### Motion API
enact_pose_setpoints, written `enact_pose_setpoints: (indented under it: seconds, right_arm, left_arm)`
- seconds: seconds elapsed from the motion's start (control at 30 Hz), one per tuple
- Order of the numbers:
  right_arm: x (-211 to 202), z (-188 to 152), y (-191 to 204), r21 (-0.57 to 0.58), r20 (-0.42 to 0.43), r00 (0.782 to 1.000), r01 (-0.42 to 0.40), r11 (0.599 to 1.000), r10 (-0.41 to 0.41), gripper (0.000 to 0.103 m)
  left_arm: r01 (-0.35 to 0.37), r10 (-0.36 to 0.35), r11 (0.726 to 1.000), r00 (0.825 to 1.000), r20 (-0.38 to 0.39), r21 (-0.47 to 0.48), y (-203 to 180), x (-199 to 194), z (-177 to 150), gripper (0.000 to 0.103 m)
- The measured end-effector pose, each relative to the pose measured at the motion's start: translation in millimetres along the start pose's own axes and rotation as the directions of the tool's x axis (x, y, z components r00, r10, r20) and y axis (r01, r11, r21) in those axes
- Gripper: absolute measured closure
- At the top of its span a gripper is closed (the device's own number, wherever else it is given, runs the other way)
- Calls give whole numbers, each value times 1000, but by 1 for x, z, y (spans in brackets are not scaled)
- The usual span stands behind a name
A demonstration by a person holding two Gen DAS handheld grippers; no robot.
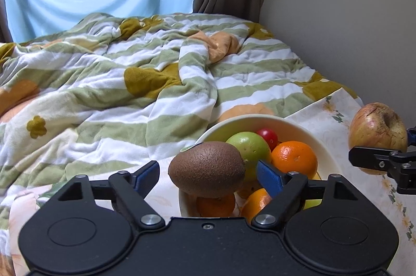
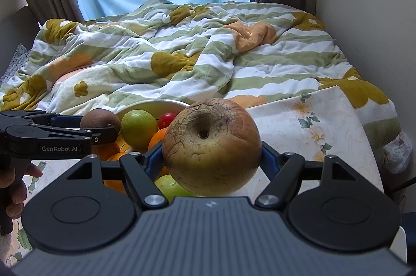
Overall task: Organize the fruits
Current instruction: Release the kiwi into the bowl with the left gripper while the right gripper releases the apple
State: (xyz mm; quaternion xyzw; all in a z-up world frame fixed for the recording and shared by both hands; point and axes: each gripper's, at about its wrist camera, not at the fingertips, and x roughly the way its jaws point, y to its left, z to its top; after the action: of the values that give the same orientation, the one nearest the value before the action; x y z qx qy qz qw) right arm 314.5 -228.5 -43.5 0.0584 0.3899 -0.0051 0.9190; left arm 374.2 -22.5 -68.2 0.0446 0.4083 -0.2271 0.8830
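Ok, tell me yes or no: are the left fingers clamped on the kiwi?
No: the left gripper stands open, blue fingers clear of the kiwi resting on the bowl fruit.

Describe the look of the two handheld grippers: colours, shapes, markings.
Both are matt black plastic. The left gripper has a smooth body, two round discs, silver pivot screws, angled link arms and blue finger pads. The right gripper matches, but with a ribbed grey top. White "GenRobot.AI" lettering marks the left one's side.

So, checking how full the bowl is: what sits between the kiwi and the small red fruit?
A green fruit lies between kiwi and red fruit, seen in both wrist views.
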Motion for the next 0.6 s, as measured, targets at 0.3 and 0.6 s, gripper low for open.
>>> enact_pose_setpoints:
  seconds: [0.3,0.6]
  right_arm:
    - [-5,1,2,0,15,1000,-8,1000,8,14]
    - [-20,3,19,-65,23,996,-81,995,82,14]
  left_arm:
    - [-56,56,998,998,41,6,1,-28,-1,6]
    - [-153,158,986,982,100,-60,-1,-87,-18,0]
